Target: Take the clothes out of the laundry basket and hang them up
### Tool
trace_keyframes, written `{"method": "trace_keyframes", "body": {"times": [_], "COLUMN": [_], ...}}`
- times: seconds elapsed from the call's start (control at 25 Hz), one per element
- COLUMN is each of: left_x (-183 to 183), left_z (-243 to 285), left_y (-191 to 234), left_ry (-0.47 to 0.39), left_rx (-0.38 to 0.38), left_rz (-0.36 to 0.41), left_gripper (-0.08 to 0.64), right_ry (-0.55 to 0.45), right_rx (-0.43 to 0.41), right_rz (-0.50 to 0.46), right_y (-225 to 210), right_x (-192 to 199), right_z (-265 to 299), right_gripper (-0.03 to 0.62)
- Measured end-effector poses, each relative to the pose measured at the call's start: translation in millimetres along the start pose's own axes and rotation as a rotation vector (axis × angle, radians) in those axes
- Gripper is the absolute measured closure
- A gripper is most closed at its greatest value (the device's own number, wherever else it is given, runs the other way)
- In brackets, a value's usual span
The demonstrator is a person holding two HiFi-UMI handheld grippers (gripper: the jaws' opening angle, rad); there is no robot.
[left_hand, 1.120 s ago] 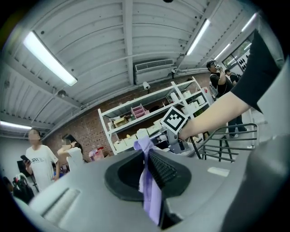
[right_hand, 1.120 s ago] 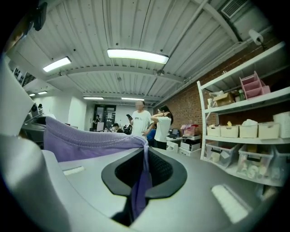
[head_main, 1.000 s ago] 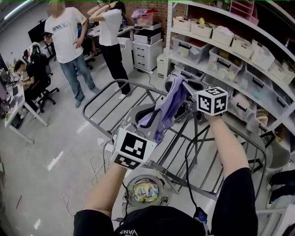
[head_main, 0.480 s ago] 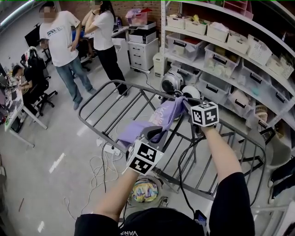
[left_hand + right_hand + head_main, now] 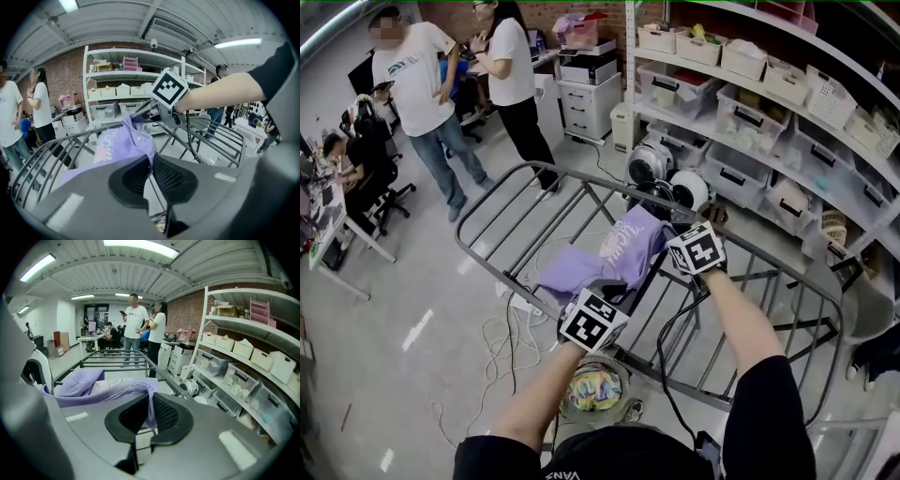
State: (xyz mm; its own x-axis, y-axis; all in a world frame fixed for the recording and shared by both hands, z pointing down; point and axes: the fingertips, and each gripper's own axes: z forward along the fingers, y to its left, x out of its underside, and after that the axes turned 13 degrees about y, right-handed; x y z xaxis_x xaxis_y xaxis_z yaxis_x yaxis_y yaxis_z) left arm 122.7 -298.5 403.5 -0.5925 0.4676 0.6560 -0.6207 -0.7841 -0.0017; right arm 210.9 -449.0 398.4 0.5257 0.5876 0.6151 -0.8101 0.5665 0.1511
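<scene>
On the rack (image 5: pixel 113 362), at the middle of the head view, lies a purple shirt (image 5: pixel 605 258), spread over the grey rails with pale lettering on its upper side. The left gripper (image 5: pixel 151 164) comes in from 6 o'clock, and its jaws are clamped on a fold at the shirt's near edge; in the left gripper view the cloth rises straight out of the pinch between the two dark ridged pads. The right gripper (image 5: pixel 151 408) stands at 3 o'clock of the shirt. Its jaws are closed on the cloth too, with a narrow strip of purple hanging down between the pads. From the left gripper view the right gripper's marker cube shows at 1 o'clock, at the shirt's far corner, so the cloth runs from one grip to the other. Below the rack, at 6 o'clock of the left gripper, sits the round basket (image 5: pixel 564 380) on the floor (image 5: pixel 412 375), seen through the rails, with a bundle of coloured clothes (image 5: pixel 595 389) inside. White cables (image 5: pixel 511 342) lie loose on the floor at 9 o'clock of the basket. Shelves (image 5: pixel 741 80) stacked with bins (image 5: pixel 750 117) fill the head view from 1 to 3 o'clock. Two persons (image 5: pixel 422 84) in white tops stand at 11 o'clock, well apart from the rack.
</scene>
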Motion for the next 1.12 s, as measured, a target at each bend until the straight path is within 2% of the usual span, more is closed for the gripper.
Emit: {"method": "trace_keyframes", "body": {"times": [0.16,0.28,0.32,0.4,0.52,0.6,0.72,0.8,0.96,1.12], "left_x": [21.1,28.6,30.8,35.1,41.0,46.9,50.7,46.4,37.3,50.5], "left_z": [23.1,32.0,34.7,40.6,45.5,43.9,33.3,20.8,-4.1,-23.2], "left_y": [3.2,9.1,10.2,10.7,7.0,3.5,2.7,13.0,54.5,94.2], "left_ry": [0.087,0.127,0.141,0.17,0.212,0.228,0.209,0.171,0.095,0.084], "left_rx": [0.066,0.061,0.059,0.071,0.095,0.111,0.116,0.078,-0.074,-0.174], "left_rz": [-0.022,-0.022,-0.022,-0.023,0.005,0.025,0.044,0.042,0.014,-0.02], "left_gripper": [0.529,0.528,0.528,0.526,0.523,0.494,0.459,0.457,0.459,0.457], "right_ry": [0.047,0.067,0.075,0.106,0.165,0.178,0.14,0.11,0.092,0.073], "right_rx": [-0.041,-0.051,-0.054,-0.072,-0.115,-0.121,-0.104,-0.1,-0.101,-0.159], "right_rz": [-0.041,-0.057,-0.059,-0.06,-0.081,-0.101,-0.072,-0.063,-0.09,-0.103], "right_y": [10.3,15.9,17.2,18.9,18.9,15.1,5.2,5.6,22.4,59.9], "right_x": [8.0,10.7,12.1,16.3,26.7,30.1,22.9,13.1,-4.1,-24.2], "right_z": [10.1,14.7,16.4,18.6,15.7,9.2,-2.8,-6.3,1.7,15.2], "right_gripper": [0.563,0.547,0.527,0.446,0.385,0.376,0.377,0.379,0.387,0.388]}}
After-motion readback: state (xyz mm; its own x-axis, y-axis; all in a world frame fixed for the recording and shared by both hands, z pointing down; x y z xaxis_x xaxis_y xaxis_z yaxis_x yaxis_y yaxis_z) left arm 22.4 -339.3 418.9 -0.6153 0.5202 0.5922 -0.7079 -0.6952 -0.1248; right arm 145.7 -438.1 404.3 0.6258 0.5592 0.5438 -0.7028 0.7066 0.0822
